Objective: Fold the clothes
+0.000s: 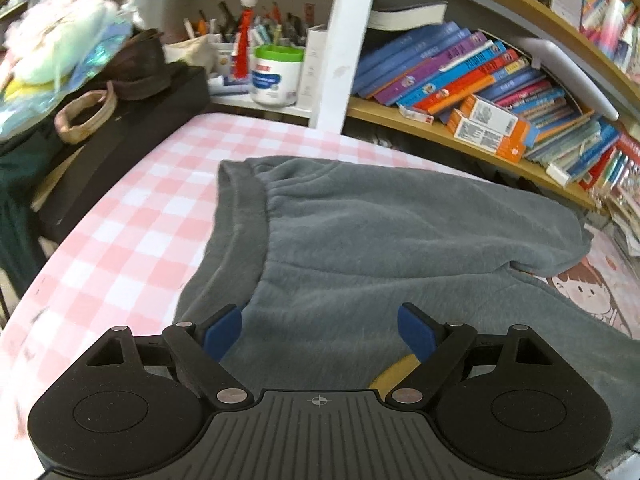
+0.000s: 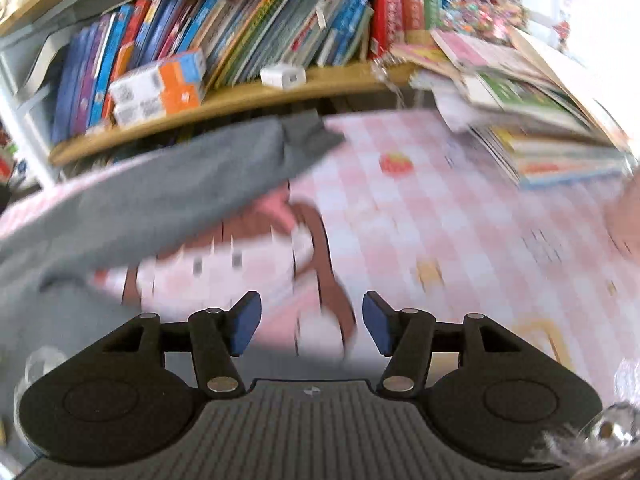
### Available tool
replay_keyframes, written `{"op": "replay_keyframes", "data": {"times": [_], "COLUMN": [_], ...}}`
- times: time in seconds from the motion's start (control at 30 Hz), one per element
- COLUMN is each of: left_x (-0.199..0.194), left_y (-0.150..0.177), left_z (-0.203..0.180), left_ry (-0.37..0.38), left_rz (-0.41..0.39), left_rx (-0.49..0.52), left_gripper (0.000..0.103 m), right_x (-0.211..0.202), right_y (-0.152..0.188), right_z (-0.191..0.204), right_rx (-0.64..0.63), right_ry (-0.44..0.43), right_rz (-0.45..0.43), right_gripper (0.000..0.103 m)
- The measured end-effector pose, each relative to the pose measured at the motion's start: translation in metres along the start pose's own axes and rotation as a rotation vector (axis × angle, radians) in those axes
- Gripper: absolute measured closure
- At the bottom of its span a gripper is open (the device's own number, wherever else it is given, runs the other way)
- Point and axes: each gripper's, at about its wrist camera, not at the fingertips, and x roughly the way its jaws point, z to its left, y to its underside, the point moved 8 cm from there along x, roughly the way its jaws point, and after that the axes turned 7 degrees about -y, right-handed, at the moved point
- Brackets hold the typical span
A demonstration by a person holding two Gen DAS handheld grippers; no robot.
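Grey fleece trousers [image 1: 380,248] lie spread on the pink checked tablecloth [image 1: 132,216], with the elastic waistband [image 1: 240,216] at the left. My left gripper [image 1: 320,330] is open and empty, hovering over the trousers just right of the waistband. In the blurred right wrist view a grey trouser leg [image 2: 160,188] stretches from the left toward the shelf. My right gripper [image 2: 312,322] is open and empty above the tablecloth [image 2: 440,220], to the right of the leg, over a printed cartoon girl [image 2: 224,268].
A bookshelf [image 1: 480,92] full of books runs along the table's far edge. A black box [image 1: 132,144] with dark clothing and soft toys stands at the left. A white tub [image 1: 276,76] and pens stand behind. A stack of books [image 2: 552,140] lies at the right.
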Motion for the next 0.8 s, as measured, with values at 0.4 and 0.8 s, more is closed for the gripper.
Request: {"op": "replay_keyframes", "data": {"times": [0.4, 0.8], "left_x": [-0.016, 0.013], "left_y": [0.011, 0.02], "left_z": [0.014, 0.058], "left_ry": [0.036, 0.031], "left_rz": [0.012, 0.086], "left_rx": [-0.032, -0.222], "left_gripper": [0.026, 0.1], "right_x": [-0.033, -0.03], "right_y": [0.075, 0.084], "right_z": [0.033, 0.049], "right_rx": [-0.018, -0.074], "right_ry": [-0.042, -0.04], "right_rz": [0.064, 0.094], "right_gripper": [0.045, 0.045]}}
